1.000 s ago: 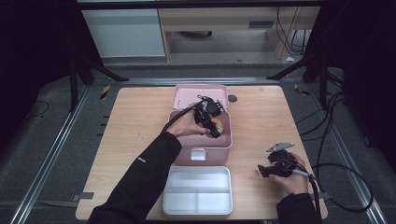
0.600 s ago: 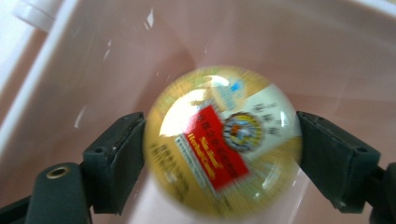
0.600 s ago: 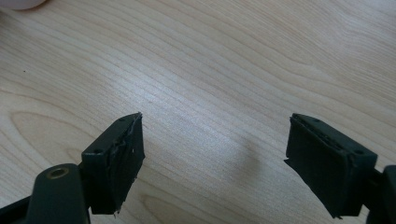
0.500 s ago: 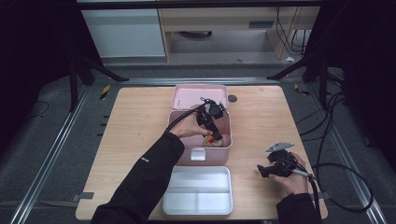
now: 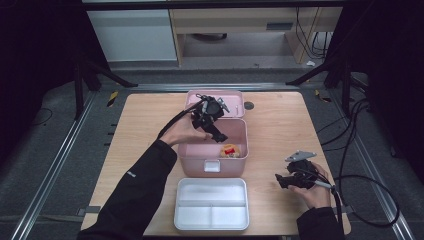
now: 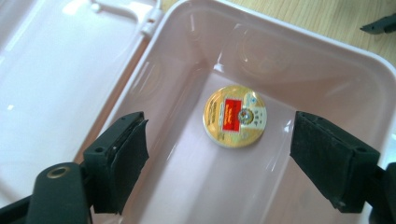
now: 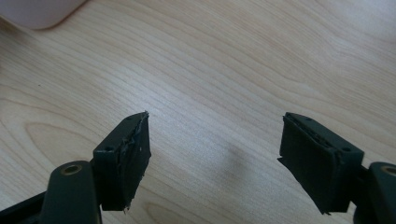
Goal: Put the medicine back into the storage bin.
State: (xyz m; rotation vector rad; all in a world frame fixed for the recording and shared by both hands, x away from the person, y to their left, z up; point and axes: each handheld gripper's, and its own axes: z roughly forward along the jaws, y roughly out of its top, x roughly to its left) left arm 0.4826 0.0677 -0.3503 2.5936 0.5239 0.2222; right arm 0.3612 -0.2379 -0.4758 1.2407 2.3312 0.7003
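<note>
Jaws of my left gripper (image 6: 219, 154) stood wide apart — round gold tin (image 6: 235, 116) lay between and beyond them, untouched, flat on pink box (image 6: 327, 60) floor.

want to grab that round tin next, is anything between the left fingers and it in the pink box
Nothing visible does. The left gripper hangs open above the pink box, and the round tin lies alone on the box floor, apart from the walls. The lid is swung back, so the way down looks clear.
</note>
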